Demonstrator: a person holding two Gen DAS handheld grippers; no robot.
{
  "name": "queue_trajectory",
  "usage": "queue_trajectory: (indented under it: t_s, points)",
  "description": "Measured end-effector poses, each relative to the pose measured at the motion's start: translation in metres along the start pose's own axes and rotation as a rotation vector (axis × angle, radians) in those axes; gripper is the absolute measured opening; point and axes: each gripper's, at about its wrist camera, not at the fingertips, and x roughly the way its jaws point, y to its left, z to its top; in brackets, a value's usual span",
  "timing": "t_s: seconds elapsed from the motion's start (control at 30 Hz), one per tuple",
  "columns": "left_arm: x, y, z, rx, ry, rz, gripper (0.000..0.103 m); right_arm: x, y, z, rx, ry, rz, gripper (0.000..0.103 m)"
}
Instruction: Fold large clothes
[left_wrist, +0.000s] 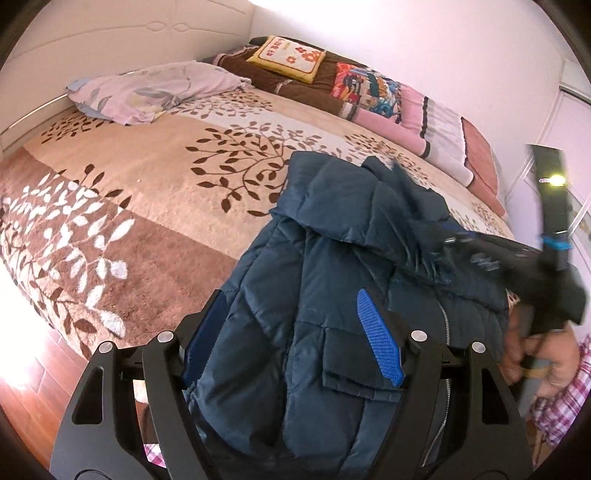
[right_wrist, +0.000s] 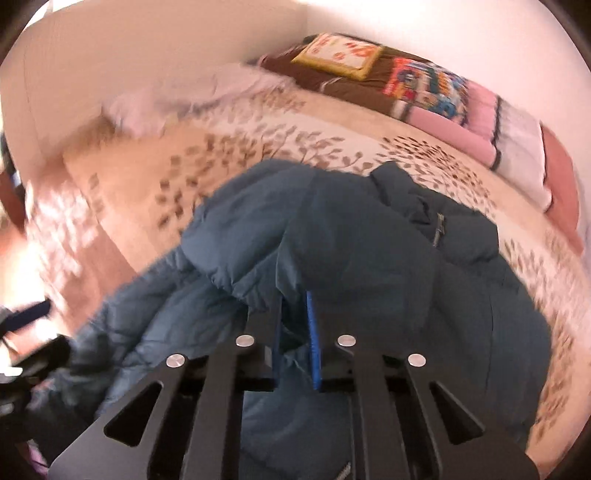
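Two handheld grippers at a dark blue puffer jacket (left_wrist: 332, 295) on a bed (left_wrist: 155, 173).

The left gripper (left_wrist: 295, 339) stands wide, jacket fabric lying between its blue pads without being pressed. The right gripper (right_wrist: 295, 339) is narrowed onto a fold of the jacket (this view is blurred). A yellow cushion (left_wrist: 286, 57) and folded blankets (left_wrist: 388, 99) lie along the bed's far edge.

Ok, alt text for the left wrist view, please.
A dark blue padded jacket lies between the open left claw fingers on a bed with a leaf-patterned blanket; the right claw grips it at right.
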Motion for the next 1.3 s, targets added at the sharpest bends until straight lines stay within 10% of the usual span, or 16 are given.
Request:
queue_trajectory:
  t_s: [0.3, 0.5, 0.67, 0.87, 0.9, 1.03, 1.3]
  points:
    - [0.004, -0.023, -0.001, 0.041, 0.018, -0.007, 0.072, -0.06, -0.118, -0.05, 0.518, -0.057, 0.082, 0.011]
    - [0.01, -0.049, 0.005, 0.115, 0.025, -0.011, 0.072, -0.045, -0.177, -0.101, 0.744, 0.064, 0.078, 0.014]
    - [0.021, -0.068, 0.023, 0.183, 0.007, 0.015, 0.072, -0.039, -0.197, -0.115, 0.843, 0.063, 0.182, 0.067]
    - [0.049, -0.078, 0.055, 0.2, -0.025, 0.086, 0.072, -0.03, -0.203, -0.113, 0.852, 0.061, 0.209, 0.07]
    - [0.053, -0.078, 0.058, 0.196, -0.025, 0.099, 0.072, -0.028, -0.205, -0.115, 0.851, 0.067, 0.198, 0.069]
    - [0.065, -0.072, 0.065, 0.145, -0.011, 0.128, 0.072, -0.013, -0.208, -0.12, 0.842, 0.129, 0.192, 0.009]
    - [0.073, -0.065, 0.05, 0.155, 0.023, 0.161, 0.072, -0.032, -0.223, -0.143, 0.832, 0.097, 0.141, 0.007]
